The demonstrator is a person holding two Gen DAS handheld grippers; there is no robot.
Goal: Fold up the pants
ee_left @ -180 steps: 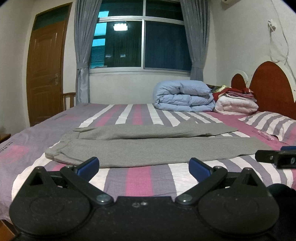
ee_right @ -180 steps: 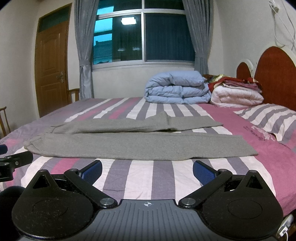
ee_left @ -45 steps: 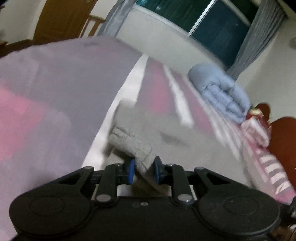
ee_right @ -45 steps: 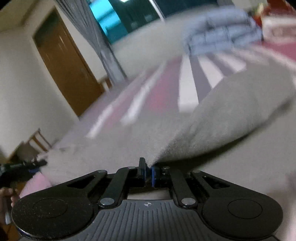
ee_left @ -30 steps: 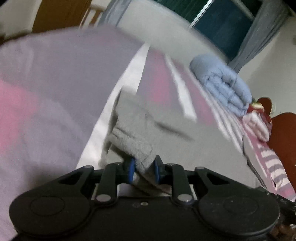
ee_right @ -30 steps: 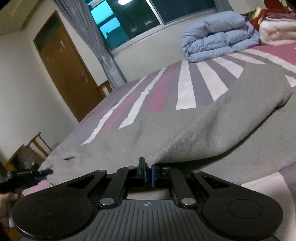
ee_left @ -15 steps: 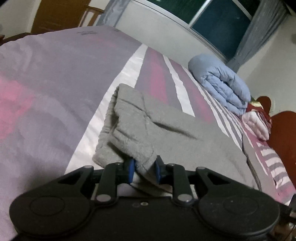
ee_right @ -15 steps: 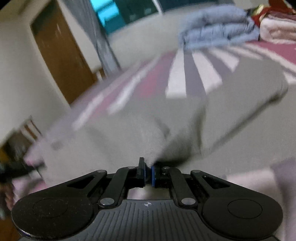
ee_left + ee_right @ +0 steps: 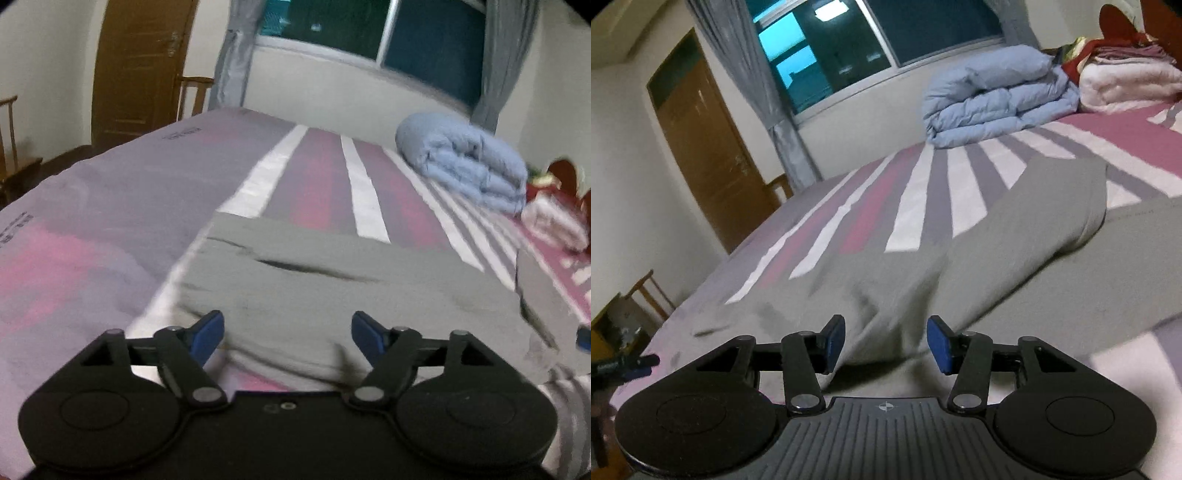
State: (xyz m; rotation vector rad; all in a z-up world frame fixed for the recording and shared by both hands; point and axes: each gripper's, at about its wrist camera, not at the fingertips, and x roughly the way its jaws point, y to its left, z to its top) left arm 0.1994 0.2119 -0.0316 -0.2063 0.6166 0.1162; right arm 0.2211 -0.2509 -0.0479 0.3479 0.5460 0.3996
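The grey pants (image 9: 332,280) lie on the striped bed (image 9: 110,221), one leg folded over the other. My left gripper (image 9: 288,332) is open and empty, its blue pads just above the near edge of the waist end. In the right wrist view the pants (image 9: 997,258) spread ahead, with a fold bulging at the right. My right gripper (image 9: 886,343) is open and empty, right at the near edge of the cloth. The tip of the left gripper (image 9: 624,365) shows at the far left of that view.
A folded blue duvet (image 9: 469,166) and a stack of folded blankets (image 9: 1126,81) sit at the far side of the bed near the red headboard. A wooden door (image 9: 136,66) and wooden chairs (image 9: 646,295) stand to the left, beyond the bed's edge.
Both grippers have opened and let go of the pants. The folded leg now lies flat on the other leg. Both grippers have drawn back slightly from the cloth.
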